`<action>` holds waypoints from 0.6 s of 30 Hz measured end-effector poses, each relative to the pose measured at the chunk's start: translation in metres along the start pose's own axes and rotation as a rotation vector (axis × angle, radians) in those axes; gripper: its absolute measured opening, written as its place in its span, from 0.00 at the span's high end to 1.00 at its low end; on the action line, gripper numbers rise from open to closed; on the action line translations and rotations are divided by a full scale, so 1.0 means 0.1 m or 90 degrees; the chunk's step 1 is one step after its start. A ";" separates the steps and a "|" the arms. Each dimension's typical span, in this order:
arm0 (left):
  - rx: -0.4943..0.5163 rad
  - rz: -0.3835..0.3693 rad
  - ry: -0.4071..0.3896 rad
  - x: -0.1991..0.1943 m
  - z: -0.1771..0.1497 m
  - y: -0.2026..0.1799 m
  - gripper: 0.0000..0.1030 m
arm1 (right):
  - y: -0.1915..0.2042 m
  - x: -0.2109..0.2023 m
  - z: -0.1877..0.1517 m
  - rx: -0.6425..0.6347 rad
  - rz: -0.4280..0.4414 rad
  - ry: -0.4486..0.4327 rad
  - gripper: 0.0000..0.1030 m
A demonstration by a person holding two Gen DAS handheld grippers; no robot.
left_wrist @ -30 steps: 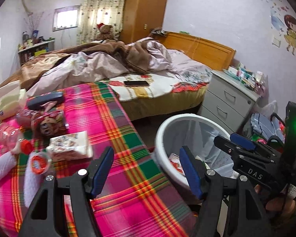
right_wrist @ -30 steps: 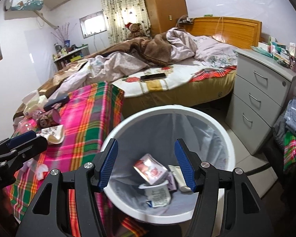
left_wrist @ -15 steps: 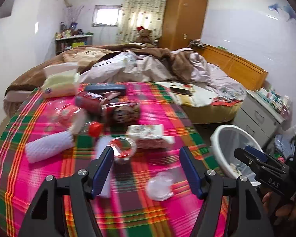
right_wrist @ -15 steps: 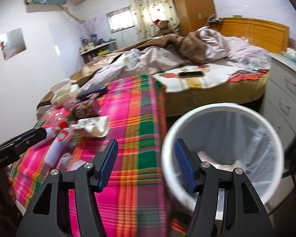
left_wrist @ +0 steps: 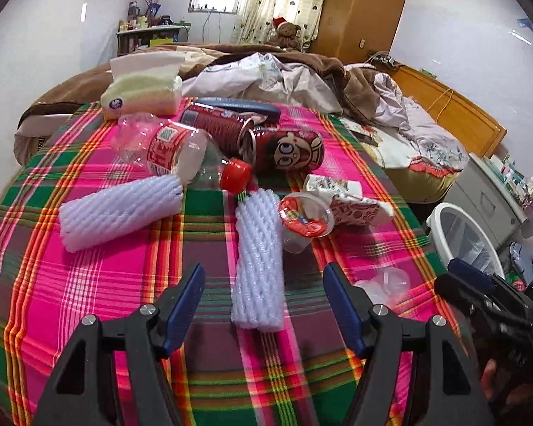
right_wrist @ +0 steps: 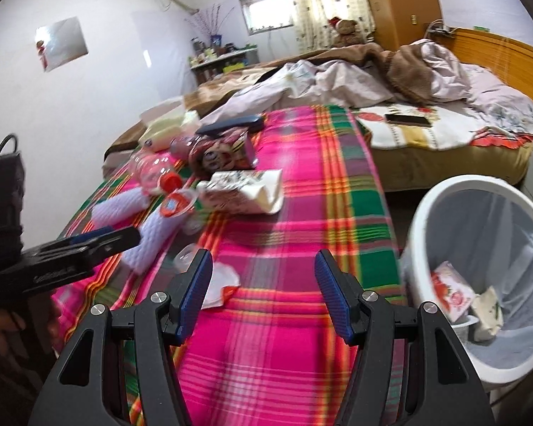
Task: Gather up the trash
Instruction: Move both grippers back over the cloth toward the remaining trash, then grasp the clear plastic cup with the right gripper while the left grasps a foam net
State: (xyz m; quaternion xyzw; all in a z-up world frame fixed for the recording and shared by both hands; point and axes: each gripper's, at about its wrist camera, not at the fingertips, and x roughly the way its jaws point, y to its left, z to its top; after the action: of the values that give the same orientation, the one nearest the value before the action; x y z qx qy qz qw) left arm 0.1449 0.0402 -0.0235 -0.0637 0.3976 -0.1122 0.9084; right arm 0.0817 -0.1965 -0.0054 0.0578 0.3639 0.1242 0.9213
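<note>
Trash litters the plaid tablecloth (left_wrist: 88, 284) — 2 white foam sleeves (left_wrist: 259, 259), a clear bottle (left_wrist: 181, 156), 2 red cans (left_wrist: 287, 149), a plastic cup (left_wrist: 305, 220), wrappers (left_wrist: 351, 202); the white bin (right_wrist: 479, 273) beside the table already holds scraps. The left gripper (left_wrist: 264, 301) hangs released over 1 foam sleeve, gripping nothing; the right gripper (right_wrist: 262, 294) — jaws apart, empty — hovers above bare cloth.

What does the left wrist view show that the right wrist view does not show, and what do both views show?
Only the left wrist view shows the second foam sleeve's full length and the empty left gripper from behind. Only the right wrist view shows wrappers inside the white bin and a phone on the bed. Both show the plaid cloth, cartoon can and red-capped bottle.
</note>
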 end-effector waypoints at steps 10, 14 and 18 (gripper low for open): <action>0.010 0.000 0.049 0.32 0.11 0.10 0.31 | 0.26 0.14 -0.09 -0.043 0.018 0.039 0.40; 0.027 0.025 0.063 0.37 0.15 0.11 0.31 | 0.35 0.23 -0.07 -0.058 0.019 0.051 0.40; 0.027 0.029 0.069 0.43 0.20 0.15 0.31 | 0.39 0.34 -0.05 -0.068 -0.005 0.065 0.40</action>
State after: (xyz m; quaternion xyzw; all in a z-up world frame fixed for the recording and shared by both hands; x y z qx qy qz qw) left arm 0.1903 0.0443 -0.0428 -0.0291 0.4451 -0.1029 0.8891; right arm 0.0946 -0.1495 -0.0237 0.0004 0.4036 0.1423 0.9038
